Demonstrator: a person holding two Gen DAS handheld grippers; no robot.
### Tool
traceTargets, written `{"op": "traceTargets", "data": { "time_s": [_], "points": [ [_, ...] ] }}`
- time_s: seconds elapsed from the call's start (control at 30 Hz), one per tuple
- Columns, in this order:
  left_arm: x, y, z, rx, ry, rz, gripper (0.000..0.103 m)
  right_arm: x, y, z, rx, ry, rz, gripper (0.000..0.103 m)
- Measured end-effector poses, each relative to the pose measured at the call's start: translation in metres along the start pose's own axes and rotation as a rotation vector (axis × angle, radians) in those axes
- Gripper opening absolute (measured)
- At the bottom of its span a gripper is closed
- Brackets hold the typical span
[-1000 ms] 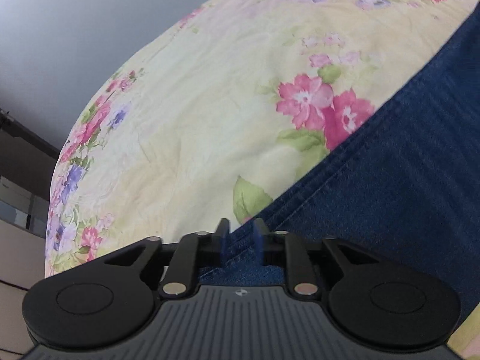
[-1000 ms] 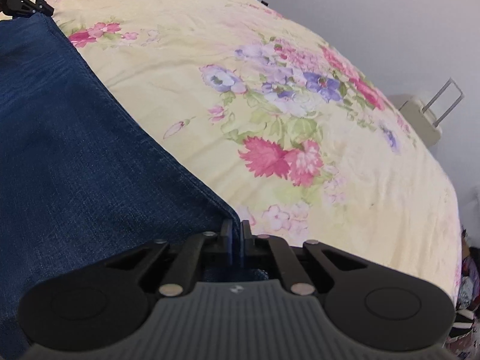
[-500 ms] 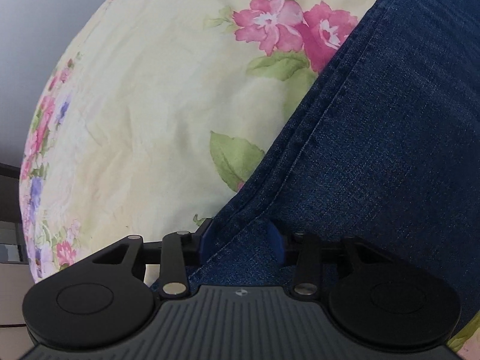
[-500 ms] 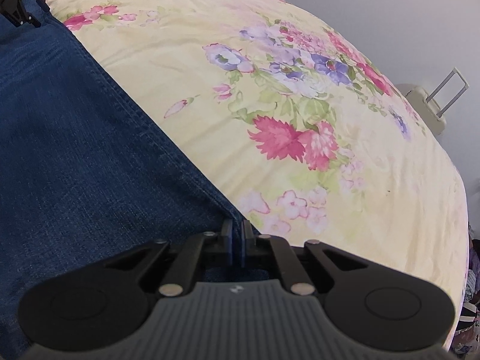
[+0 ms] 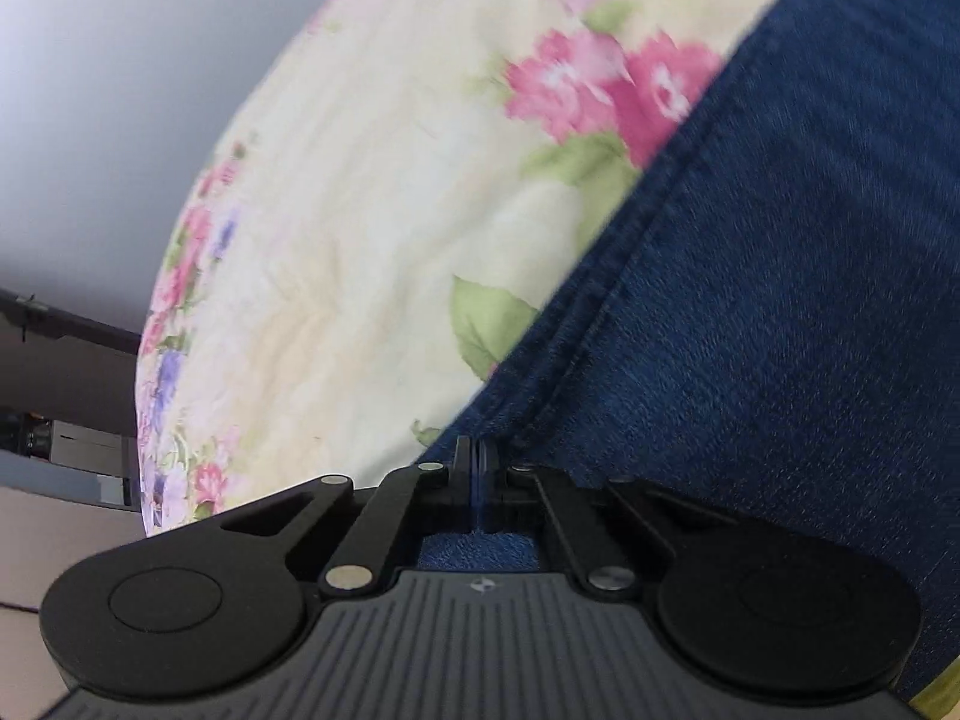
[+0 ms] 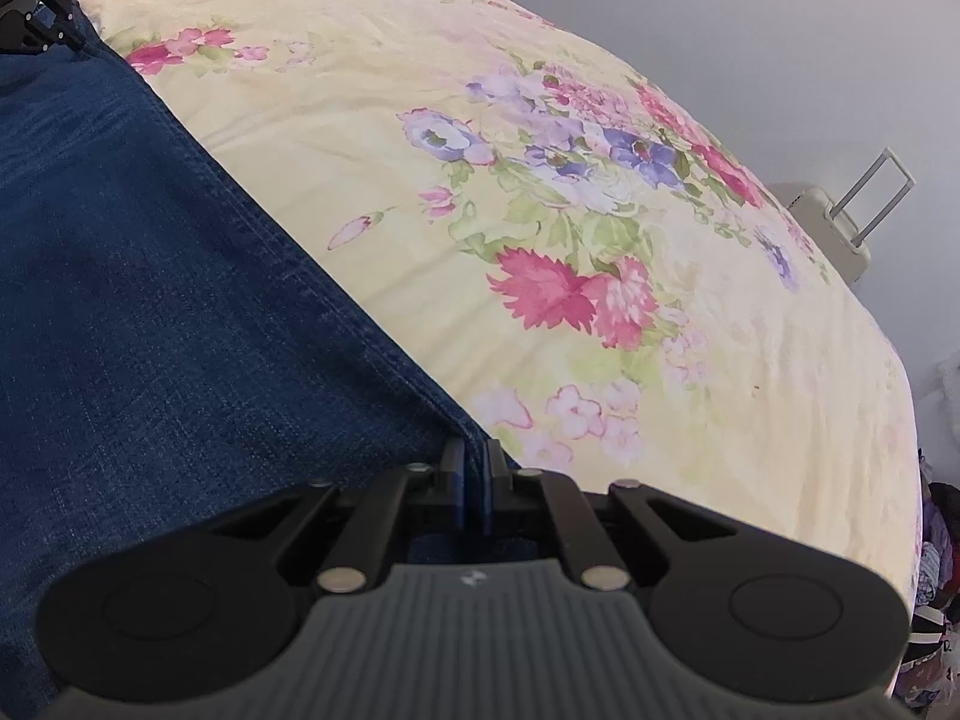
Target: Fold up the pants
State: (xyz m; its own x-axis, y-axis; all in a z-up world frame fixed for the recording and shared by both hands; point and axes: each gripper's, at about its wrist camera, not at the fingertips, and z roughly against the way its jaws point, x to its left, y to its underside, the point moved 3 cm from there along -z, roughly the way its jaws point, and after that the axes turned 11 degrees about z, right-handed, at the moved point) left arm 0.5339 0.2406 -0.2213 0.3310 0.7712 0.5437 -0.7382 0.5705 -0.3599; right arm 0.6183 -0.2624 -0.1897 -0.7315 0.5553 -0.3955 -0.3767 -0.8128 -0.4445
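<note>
Dark blue denim pants (image 5: 780,312) lie flat on a bed with a yellow floral cover (image 5: 360,240). My left gripper (image 5: 478,457) is shut on the pants' seamed side edge, its fingers pressed together with denim pinched between them. In the right wrist view the pants (image 6: 150,300) fill the left side, and my right gripper (image 6: 474,459) is shut on their near edge where it meets the cover (image 6: 600,120). The left gripper (image 6: 36,12) shows small at the top left corner, at the pants' far end.
A beige case with a pull handle (image 6: 834,222) stands beyond the bed's right side. A heap of clothes (image 6: 936,546) lies at the far right. Dark furniture (image 5: 60,360) stands past the bed's left edge, and a plain wall rises behind.
The left gripper's jaws stood apart around the pants' edge and have come together on it, and the gripper has sunk a little. The right gripper has kept its grip and place.
</note>
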Motion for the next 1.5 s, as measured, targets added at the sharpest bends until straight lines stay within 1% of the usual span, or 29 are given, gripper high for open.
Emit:
{"op": "traceTargets", "data": {
  "time_s": [0.03, 0.07, 0.13, 0.17, 0.23, 0.3, 0.33, 0.37, 0.43, 0.47, 0.5, 0.53, 0.57, 0.6, 0.63, 0.73, 0.77, 0.8, 0.9, 0.97, 1.0, 1.03, 1.07, 1.17, 1.23, 1.3, 1.33, 1.43, 1.5],
  "points": [
    [0.006, 0.003, 0.004, -0.002, 0.024, 0.020, 0.000, 0.000, 0.001, 0.003, -0.006, 0.000, -0.005, 0.000],
    [0.011, 0.003, 0.005, 0.000, 0.030, 0.032, 0.000, 0.000, 0.001, 0.006, -0.009, -0.002, -0.010, 0.000],
    [0.020, 0.000, 0.008, -0.004, 0.053, 0.023, 0.000, 0.002, 0.001, 0.010, -0.011, 0.007, 0.001, 0.000],
    [0.019, -0.001, 0.009, -0.006, 0.064, -0.002, 0.000, 0.003, 0.001, 0.011, -0.011, 0.013, 0.005, 0.000],
    [0.018, -0.007, 0.008, 0.019, 0.089, -0.049, 0.000, 0.005, -0.001, 0.012, -0.007, 0.020, 0.008, 0.000],
    [0.017, -0.007, 0.009, 0.061, 0.157, -0.086, 0.000, 0.005, -0.001, 0.012, -0.003, 0.020, 0.003, 0.000],
    [0.014, -0.004, 0.009, 0.067, 0.168, -0.122, 0.000, 0.005, -0.001, 0.012, -0.002, 0.022, 0.006, 0.000],
    [0.012, -0.001, 0.010, 0.066, 0.148, -0.154, 0.000, 0.006, -0.001, 0.012, -0.002, 0.023, 0.008, 0.000],
    [0.012, 0.004, 0.008, 0.081, 0.128, -0.174, 0.000, 0.006, 0.000, 0.012, -0.001, 0.021, 0.006, 0.000],
    [0.014, 0.006, 0.007, 0.068, 0.097, -0.175, 0.000, 0.006, 0.000, 0.012, -0.001, 0.023, 0.006, 0.000],
    [0.018, 0.005, 0.003, 0.039, 0.053, -0.165, 0.004, 0.006, 0.000, 0.011, 0.000, 0.024, 0.005, 0.000],
    [0.021, 0.003, 0.003, 0.007, 0.030, -0.158, 0.017, 0.006, -0.001, 0.009, 0.004, 0.024, 0.007, 0.000],
    [0.021, 0.002, 0.004, -0.011, 0.030, -0.166, 0.028, 0.007, -0.001, 0.008, 0.008, 0.025, 0.008, 0.000],
    [0.020, 0.001, 0.004, -0.014, 0.032, -0.182, 0.053, 0.007, -0.001, 0.007, 0.011, 0.026, 0.009, 0.000],
    [0.017, -0.001, 0.003, -0.010, 0.059, -0.215, 0.061, 0.008, -0.002, 0.006, 0.014, 0.028, 0.010, 0.000],
    [0.007, -0.005, -0.005, 0.012, 0.094, -0.304, 0.061, 0.008, -0.002, 0.006, 0.015, 0.030, 0.011, 0.000],
    [0.005, -0.008, -0.008, 0.037, 0.131, -0.323, 0.061, 0.008, -0.002, 0.006, 0.017, 0.029, 0.010, 0.000],
    [0.004, -0.011, -0.013, 0.064, 0.163, -0.334, 0.061, 0.009, -0.002, 0.005, 0.018, 0.029, 0.010, 0.000],
    [0.001, -0.020, -0.025, 0.082, 0.180, -0.344, 0.059, 0.009, -0.003, 0.003, 0.028, 0.029, 0.019, 0.000],
    [-0.001, -0.026, -0.035, 0.127, 0.224, -0.338, 0.053, 0.009, -0.003, 0.003, 0.031, 0.028, 0.026, 0.000],
    [-0.001, -0.028, -0.038, 0.149, 0.240, -0.331, 0.048, 0.009, -0.003, 0.002, 0.031, 0.026, 0.026, 0.000],
    [-0.002, -0.029, -0.040, 0.169, 0.259, -0.312, 0.033, 0.009, -0.003, 0.002, 0.031, 0.024, 0.024, 0.000],
    [-0.003, -0.029, -0.041, 0.191, 0.279, -0.291, 0.029, 0.008, -0.003, 0.001, 0.030, 0.023, 0.023, 0.000],
    [-0.007, -0.022, -0.041, 0.176, 0.257, -0.248, 0.023, 0.008, -0.002, 0.000, 0.029, 0.021, 0.021, 0.000],
    [-0.013, -0.018, -0.036, 0.153, 0.204, -0.230, 0.013, 0.008, -0.002, 0.000, 0.026, 0.023, 0.017, 0.000],
    [-0.024, -0.010, -0.028, 0.108, 0.125, -0.240, 0.008, 0.010, 0.000, 0.002, 0.019, 0.032, 0.016, 0.000],
    [-0.026, -0.007, -0.024, 0.088, 0.090, -0.223, 0.006, 0.011, 0.001, 0.004, 0.013, 0.040, 0.016, 0.000],
    [-0.025, -0.001, -0.008, 0.012, -0.004, -0.097, 0.005, 0.018, 0.003, 0.015, -0.010, 0.071, 0.029, 0.000],
    [-0.022, 0.000, 0.003, -0.029, -0.045, -0.027, 0.005, 0.021, 0.004, 0.027, -0.037, 0.106, 0.035, 0.000]
  ]
}}
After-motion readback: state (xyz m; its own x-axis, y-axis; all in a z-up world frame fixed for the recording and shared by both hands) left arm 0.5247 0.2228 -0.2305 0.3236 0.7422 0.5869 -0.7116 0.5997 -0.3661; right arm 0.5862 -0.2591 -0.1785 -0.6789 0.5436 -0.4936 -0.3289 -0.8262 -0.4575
